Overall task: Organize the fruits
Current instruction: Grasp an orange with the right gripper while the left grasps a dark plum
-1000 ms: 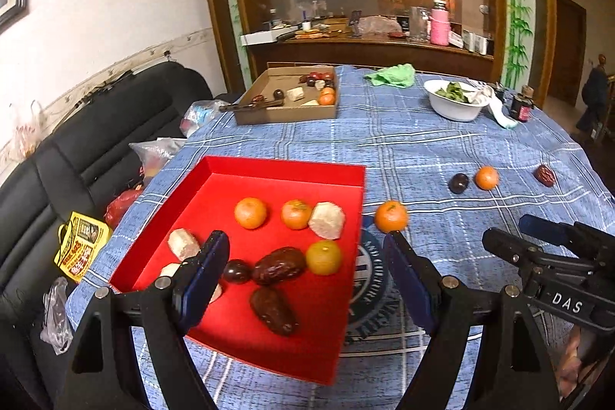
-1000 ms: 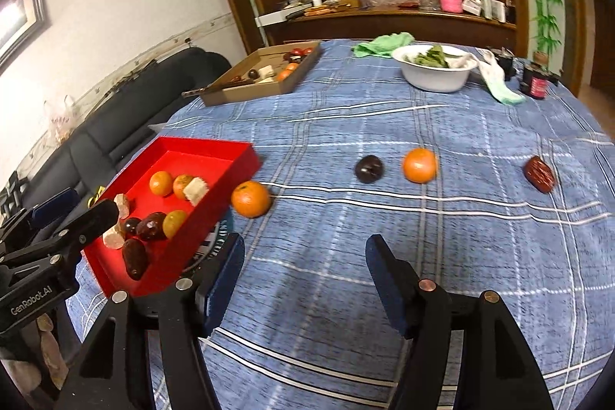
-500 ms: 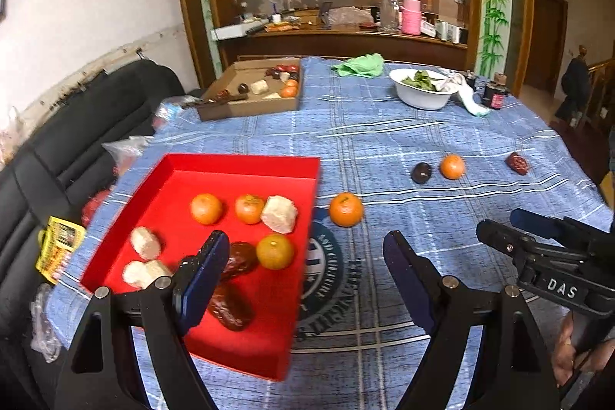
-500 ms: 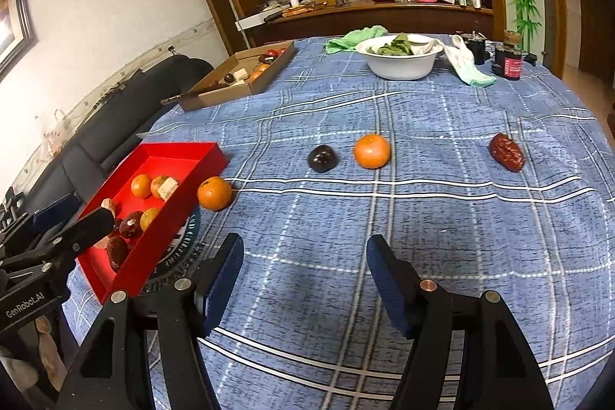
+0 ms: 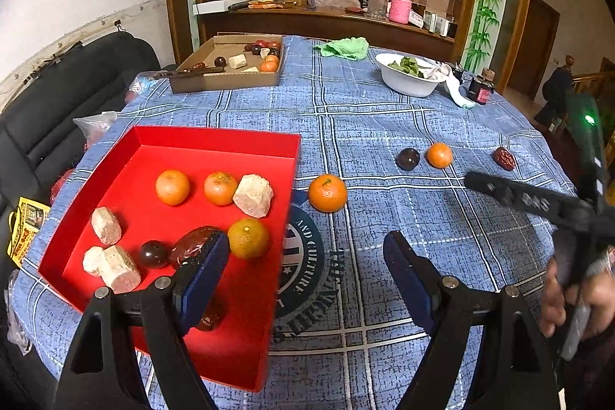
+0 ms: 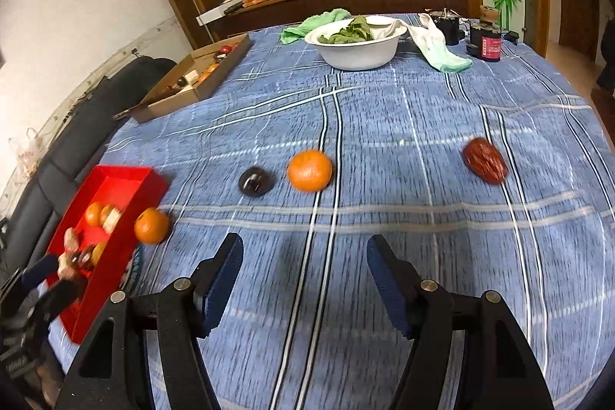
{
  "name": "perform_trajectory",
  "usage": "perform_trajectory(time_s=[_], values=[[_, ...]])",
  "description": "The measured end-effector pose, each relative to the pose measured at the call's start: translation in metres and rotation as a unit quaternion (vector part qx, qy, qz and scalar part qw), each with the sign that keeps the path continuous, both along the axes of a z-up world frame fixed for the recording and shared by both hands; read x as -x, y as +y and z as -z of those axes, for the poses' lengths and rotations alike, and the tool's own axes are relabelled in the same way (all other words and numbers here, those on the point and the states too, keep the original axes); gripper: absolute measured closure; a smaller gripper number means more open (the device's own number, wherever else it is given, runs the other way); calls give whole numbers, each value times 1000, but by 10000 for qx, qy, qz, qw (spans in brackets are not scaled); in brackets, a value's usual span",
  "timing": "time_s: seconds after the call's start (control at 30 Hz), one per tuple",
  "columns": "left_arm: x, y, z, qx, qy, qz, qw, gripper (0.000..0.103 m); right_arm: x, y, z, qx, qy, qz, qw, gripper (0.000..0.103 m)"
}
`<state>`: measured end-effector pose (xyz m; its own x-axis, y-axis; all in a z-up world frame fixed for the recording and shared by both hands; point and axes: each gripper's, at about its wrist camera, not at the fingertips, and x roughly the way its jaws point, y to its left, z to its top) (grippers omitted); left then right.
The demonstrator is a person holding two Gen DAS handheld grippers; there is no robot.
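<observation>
blue checked tablecloth [image 6: 384, 125] | we have swung our right gripper [image 6: 303, 279] from the red tray [image 6: 115, 179] toward the orange [image 6: 309, 170] | both grippers, left gripper [image 5: 307, 275] too, apart, empty | next pick

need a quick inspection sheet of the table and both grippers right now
surface: round table under a blue plaid cloth, printed emblem beside the tray
job's things: red tray holds three oranges, pale chunks, dark fruits; loose on the cloth are an orange by the tray, a dark round fruit, a second orange and a red date
clutter: cardboard box with more fruit, white bowl of greens, green cloth, dark jar
grippers: left gripper open, empty, above the tray's right edge; right gripper open, empty, short of the loose fruit
cables: nothing seen
surroundings: black sofa left, wooden counter behind
</observation>
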<state>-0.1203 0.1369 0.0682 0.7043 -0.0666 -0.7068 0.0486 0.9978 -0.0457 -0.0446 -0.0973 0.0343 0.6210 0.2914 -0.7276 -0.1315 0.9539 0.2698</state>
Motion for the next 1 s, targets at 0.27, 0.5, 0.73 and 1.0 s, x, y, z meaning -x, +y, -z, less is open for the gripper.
perform_trajectory(time_s=[0.27, 0.5, 0.73, 1.0], values=[[-14, 0, 5, 296, 76, 217, 9993, 22, -58, 11, 13, 453, 84, 124, 9989, 43], [-37, -22, 8, 151, 143, 497, 9986, 22, -74, 20, 23, 474, 96, -47, 9988, 60], [-66, -49, 17, 34, 272, 701, 9972, 22, -71, 16, 22, 308, 126, -173, 9993, 67], [-122, -81, 26, 88, 491, 1123, 9924, 22, -66, -12, 12, -186, 114, 123, 9997, 67]])
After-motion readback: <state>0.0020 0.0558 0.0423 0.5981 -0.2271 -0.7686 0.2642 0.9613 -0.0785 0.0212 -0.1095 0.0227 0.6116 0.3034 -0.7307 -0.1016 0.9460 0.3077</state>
